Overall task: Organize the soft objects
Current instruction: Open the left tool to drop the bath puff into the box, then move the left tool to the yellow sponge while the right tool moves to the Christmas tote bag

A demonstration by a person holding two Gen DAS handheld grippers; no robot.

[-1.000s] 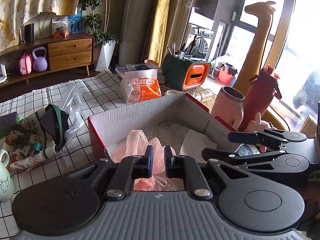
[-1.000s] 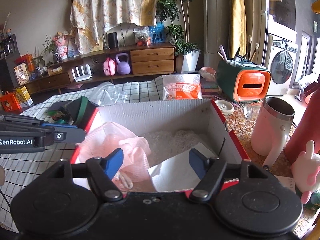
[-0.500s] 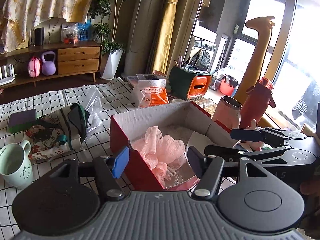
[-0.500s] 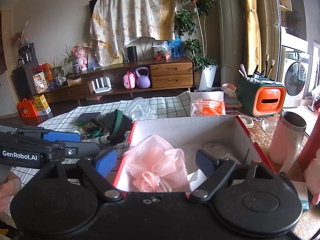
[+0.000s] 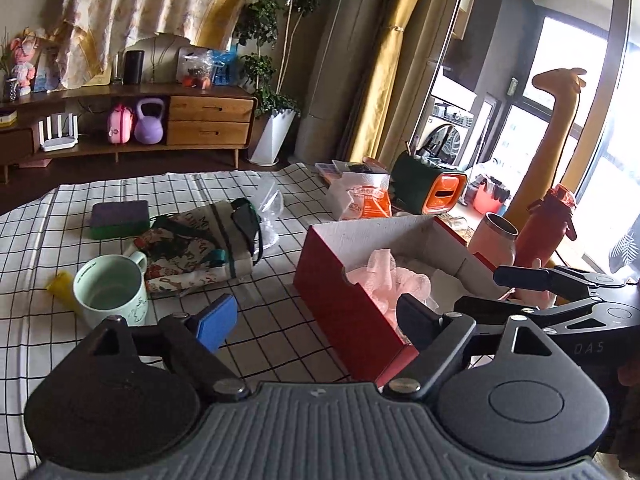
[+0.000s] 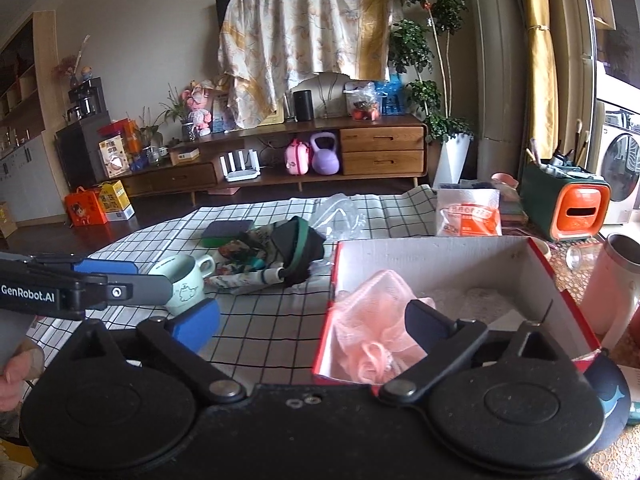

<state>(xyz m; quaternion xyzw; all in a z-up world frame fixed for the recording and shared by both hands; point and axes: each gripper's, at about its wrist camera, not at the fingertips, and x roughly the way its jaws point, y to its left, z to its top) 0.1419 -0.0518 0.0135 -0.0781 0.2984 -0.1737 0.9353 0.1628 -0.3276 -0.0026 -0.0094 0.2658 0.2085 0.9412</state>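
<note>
Fingers (image 5: 214,322) on both grippers gape wide, holding nothing; pink bath pouf (image 6: 374,320) sits in red box (image 5: 352,314), whose near wall a low swing toward floral cloth (image 5: 188,254) could snag

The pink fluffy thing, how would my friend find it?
Find the red cardboard box on the checked tablecloth. Inside, at its near left end, sits the pink mesh bath pouf. It is the only frilly pink ball there.

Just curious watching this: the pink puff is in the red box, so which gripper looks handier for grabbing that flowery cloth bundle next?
Probably the left gripper: open, empty, nearer the flowery cloth bundle. The right gripper faces the red box.
</note>
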